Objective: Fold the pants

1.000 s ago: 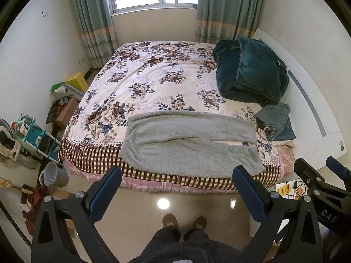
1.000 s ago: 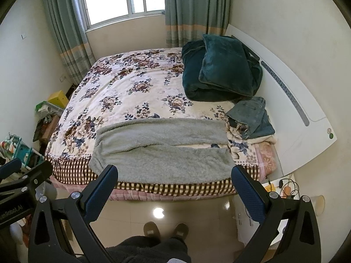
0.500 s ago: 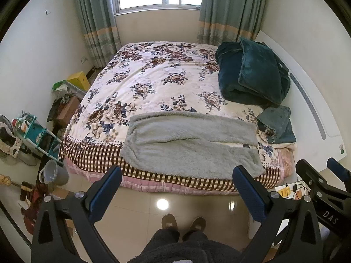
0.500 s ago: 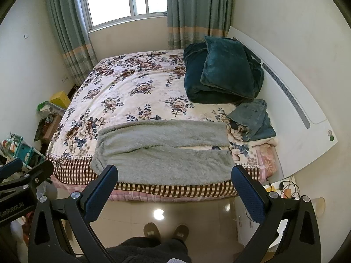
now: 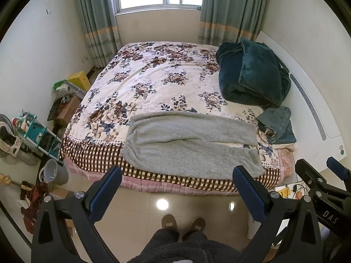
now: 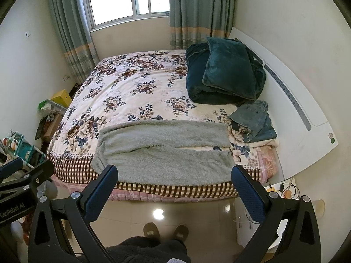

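Grey fleece pants (image 5: 188, 144) lie flat across the near edge of the floral bed (image 5: 153, 83), waist to the left and both legs side by side toward the right. They also show in the right wrist view (image 6: 162, 151). My left gripper (image 5: 177, 188) is open and empty, held above the floor short of the bed. My right gripper (image 6: 175, 188) is open and empty at the same distance. Each gripper shows at the edge of the other's view.
A dark teal blanket pile (image 5: 252, 76) and folded jeans (image 5: 276, 125) lie at the bed's right side by the white headboard (image 5: 311, 109). A grey bin (image 5: 52, 173), a teal rack (image 5: 37, 131) and boxes stand on the left floor. My slippered feet (image 5: 182, 221) stand on the tiles.
Both grippers have drifted slightly, so the bed sits a little lower in view. The pants have not moved and both grippers stay open.
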A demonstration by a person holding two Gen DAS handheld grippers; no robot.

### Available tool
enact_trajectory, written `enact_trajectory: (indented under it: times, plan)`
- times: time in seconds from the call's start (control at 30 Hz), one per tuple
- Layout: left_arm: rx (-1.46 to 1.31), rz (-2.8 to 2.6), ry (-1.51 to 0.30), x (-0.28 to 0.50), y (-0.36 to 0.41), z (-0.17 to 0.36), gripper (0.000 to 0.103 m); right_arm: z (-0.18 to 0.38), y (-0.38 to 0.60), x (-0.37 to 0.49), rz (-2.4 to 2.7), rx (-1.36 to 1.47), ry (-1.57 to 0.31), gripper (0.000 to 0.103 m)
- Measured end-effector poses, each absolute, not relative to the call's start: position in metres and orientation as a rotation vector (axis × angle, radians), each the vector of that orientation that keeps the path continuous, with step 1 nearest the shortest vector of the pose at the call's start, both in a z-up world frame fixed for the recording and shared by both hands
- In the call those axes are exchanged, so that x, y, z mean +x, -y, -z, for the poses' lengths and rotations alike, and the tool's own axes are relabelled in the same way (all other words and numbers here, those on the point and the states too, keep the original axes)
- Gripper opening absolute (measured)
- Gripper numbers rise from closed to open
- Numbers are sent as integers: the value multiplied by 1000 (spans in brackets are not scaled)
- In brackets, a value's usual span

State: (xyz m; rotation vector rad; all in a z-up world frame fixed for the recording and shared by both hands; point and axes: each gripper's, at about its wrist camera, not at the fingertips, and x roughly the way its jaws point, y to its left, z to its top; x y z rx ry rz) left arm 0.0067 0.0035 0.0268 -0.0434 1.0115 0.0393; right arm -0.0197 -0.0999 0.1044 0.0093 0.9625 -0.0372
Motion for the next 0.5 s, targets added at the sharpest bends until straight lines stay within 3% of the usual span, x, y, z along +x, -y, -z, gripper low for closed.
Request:
enact_trajectory:
  times: [0.5]
  plan:
    - [-44, -50, -1011, 1, -9, -22, 103, -104, 93, -19, 21, 19, -977, 103]
